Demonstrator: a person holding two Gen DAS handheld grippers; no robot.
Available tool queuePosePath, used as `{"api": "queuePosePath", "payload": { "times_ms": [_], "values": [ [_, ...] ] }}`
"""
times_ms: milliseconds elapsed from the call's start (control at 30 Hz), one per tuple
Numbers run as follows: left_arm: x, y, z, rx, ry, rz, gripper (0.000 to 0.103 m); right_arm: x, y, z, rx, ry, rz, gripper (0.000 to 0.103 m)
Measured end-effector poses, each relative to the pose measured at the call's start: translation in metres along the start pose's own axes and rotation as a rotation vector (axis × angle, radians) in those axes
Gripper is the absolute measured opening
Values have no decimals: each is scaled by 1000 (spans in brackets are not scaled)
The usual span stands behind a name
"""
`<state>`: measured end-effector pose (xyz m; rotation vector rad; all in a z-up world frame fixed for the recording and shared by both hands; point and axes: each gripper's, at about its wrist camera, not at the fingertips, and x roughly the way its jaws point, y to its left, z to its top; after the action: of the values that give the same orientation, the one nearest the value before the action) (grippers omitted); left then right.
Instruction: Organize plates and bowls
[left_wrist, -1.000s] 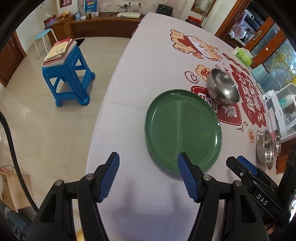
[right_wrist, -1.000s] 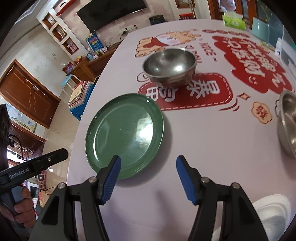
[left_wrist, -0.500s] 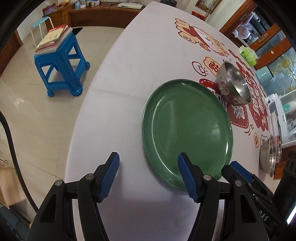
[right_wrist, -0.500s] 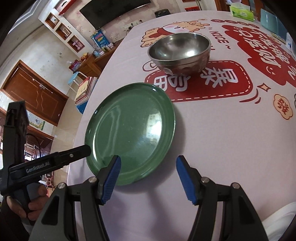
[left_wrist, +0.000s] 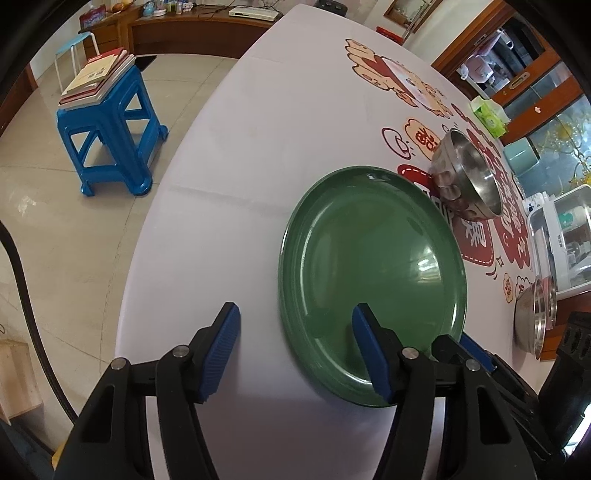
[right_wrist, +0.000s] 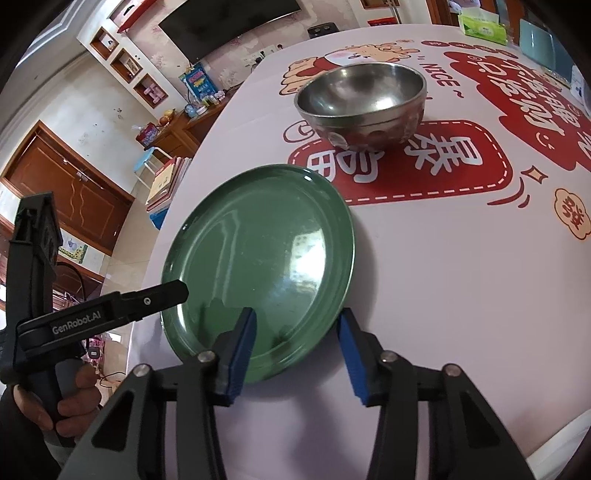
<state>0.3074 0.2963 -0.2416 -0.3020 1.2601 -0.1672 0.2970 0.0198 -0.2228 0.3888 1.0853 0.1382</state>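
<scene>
A green plate (left_wrist: 373, 273) lies flat on the white tablecloth (left_wrist: 236, 177); it also shows in the right wrist view (right_wrist: 262, 254). My left gripper (left_wrist: 295, 325) is open, straddling the plate's near left rim. My right gripper (right_wrist: 295, 332) is open, straddling the plate's near right rim, its left finger over the plate. A steel bowl (right_wrist: 360, 101) stands upright just beyond the plate, also in the left wrist view (left_wrist: 467, 173). More steel bowls (left_wrist: 535, 317) sit nested at the right edge.
The table edge curves close on the left, with floor below. A blue stool (left_wrist: 110, 136) stacked with books stands on the floor. A white appliance (left_wrist: 561, 236) and a green tissue pack (left_wrist: 489, 116) sit at the table's right side.
Both grippers have moved forward to the plate: the left now straddles its left rim, the right its near right rim. The plate and bowl have not moved.
</scene>
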Motion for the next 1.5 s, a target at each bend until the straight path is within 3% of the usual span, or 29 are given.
{"api": "queuePosePath", "payload": {
  "times_ms": [367, 500, 1067, 1500],
  "values": [
    [2, -3, 1, 2, 0, -17, 27, 1, -6, 0, 17, 1, -12, 25],
    [2, -3, 1, -7, -2, -13, 24, 1, -10, 1, 28, 7, -14, 15],
    [-4, 0, -9, -18, 1, -29, 18, -15, -13, -6, 32, 30, -3, 14],
    [-28, -19, -40, 43, -4, -73, 18, -57, -15, -15, 17, -40, -27, 14]
  ]
}}
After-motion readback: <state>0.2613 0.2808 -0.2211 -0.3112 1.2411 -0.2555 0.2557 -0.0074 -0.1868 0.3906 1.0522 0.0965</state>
